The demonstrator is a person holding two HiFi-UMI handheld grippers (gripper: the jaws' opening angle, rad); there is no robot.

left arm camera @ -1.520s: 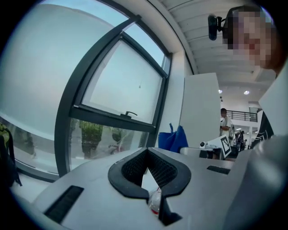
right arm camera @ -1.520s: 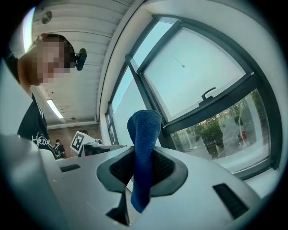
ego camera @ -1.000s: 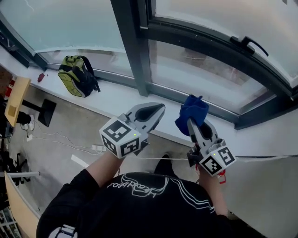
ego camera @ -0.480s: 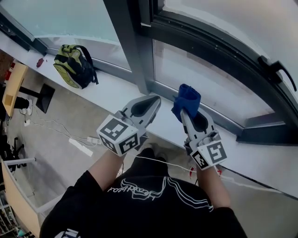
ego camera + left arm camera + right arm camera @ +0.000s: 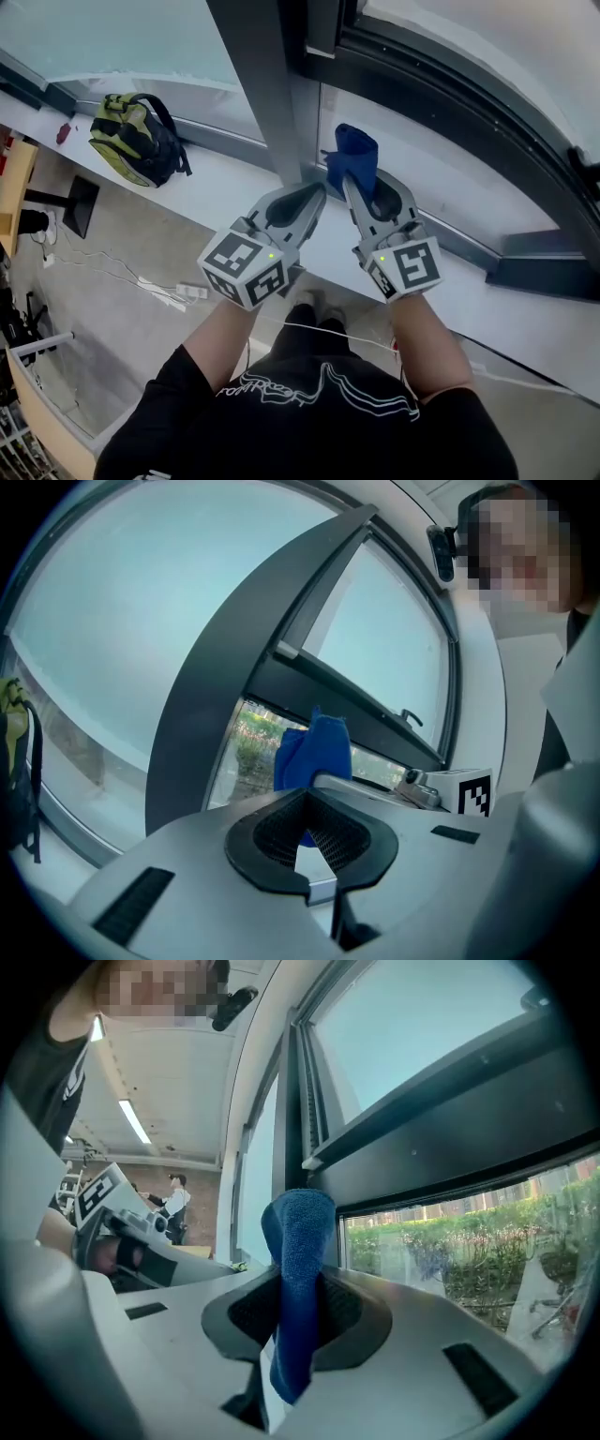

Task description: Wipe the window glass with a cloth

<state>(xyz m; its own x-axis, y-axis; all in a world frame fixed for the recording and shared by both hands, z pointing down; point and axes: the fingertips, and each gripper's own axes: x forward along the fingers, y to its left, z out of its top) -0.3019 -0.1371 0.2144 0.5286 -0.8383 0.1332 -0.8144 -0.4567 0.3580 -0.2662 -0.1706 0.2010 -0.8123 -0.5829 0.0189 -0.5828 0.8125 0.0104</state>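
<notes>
A blue cloth (image 5: 353, 165) (image 5: 298, 1279) is pinched in my right gripper (image 5: 359, 187), which is shut on it and held up close to the lower pane of window glass (image 5: 441, 178) beside the dark vertical frame post (image 5: 267, 89). The cloth also shows in the left gripper view as a blue bunch (image 5: 315, 752) ahead of my left gripper (image 5: 314, 832). My left gripper (image 5: 302, 203) sits just left of the right one, shut with nothing between its jaws. The glass (image 5: 487, 1251) fills the right gripper view's right side, with greenery beyond.
A white sill (image 5: 211, 192) runs under the windows, with a green and black backpack (image 5: 131, 141) on it at the left. A window handle (image 5: 412, 717) sits on the upper frame. Cables and a power strip (image 5: 169, 293) lie on the floor below.
Both grippers have risen and shifted left toward the frame post. The cloth now sits up against the lower pane near the post; the backpack has slid left in view.
</notes>
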